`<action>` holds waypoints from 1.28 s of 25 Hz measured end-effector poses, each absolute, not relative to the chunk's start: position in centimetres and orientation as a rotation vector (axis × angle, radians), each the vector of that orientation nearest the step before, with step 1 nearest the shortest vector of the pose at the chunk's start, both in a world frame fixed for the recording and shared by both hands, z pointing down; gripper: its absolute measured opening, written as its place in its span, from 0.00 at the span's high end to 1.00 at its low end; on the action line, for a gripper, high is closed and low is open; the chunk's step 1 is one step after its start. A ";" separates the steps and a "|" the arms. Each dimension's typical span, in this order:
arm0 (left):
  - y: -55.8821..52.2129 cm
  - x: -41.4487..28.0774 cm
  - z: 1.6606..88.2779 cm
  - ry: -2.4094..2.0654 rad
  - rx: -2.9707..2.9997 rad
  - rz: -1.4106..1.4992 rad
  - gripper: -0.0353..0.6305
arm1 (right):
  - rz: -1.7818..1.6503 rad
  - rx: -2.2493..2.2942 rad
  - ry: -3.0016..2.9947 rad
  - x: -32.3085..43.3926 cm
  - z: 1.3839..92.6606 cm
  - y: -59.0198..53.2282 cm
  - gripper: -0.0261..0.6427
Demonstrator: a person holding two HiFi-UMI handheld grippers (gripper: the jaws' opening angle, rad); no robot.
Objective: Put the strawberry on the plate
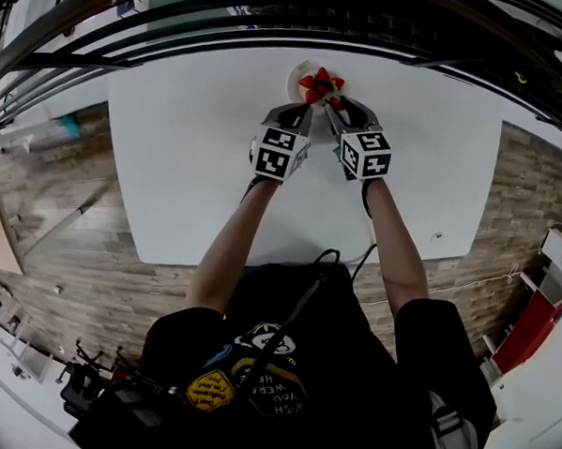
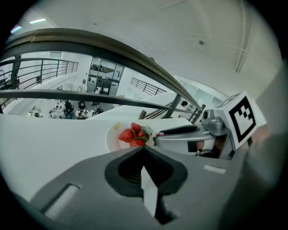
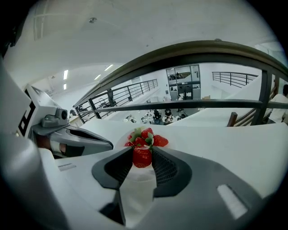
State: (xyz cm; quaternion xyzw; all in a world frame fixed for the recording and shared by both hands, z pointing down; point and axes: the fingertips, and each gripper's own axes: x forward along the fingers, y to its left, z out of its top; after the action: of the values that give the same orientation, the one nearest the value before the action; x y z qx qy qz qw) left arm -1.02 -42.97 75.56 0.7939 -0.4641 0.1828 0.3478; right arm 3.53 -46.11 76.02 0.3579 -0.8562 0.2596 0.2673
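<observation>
A white rectangular table [image 1: 190, 167] with a smooth matte top fills the upper middle of the head view and stands on a brown wood-plank floor [image 1: 75, 217]. A small round white plate [image 1: 299, 76] lies on it at top centre, close to the far edge. A small dark round mark [image 1: 437, 236] sits on the top toward its lower right corner. In the left gripper view the plate [image 2: 112, 137] rests at frame centre on the tabletop [image 2: 54, 143].

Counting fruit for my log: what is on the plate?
A small pile of strawberries with green leaves lies on the plate. The right gripper holds another strawberry at its near edge. Whatever lies under the pile is covered.
</observation>
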 end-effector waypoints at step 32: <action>-39.3 -3.2 73.7 -1.290 1.990 0.373 0.94 | 0.460 0.991 -2.253 3.7 74.1 -45.9 0.79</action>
State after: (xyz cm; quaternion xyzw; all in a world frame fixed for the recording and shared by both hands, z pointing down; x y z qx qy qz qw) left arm -3.15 -39.33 73.73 0.7727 -0.5010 0.1448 0.3620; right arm 3.66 -45.86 74.06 0.3757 -0.8546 0.1744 0.3134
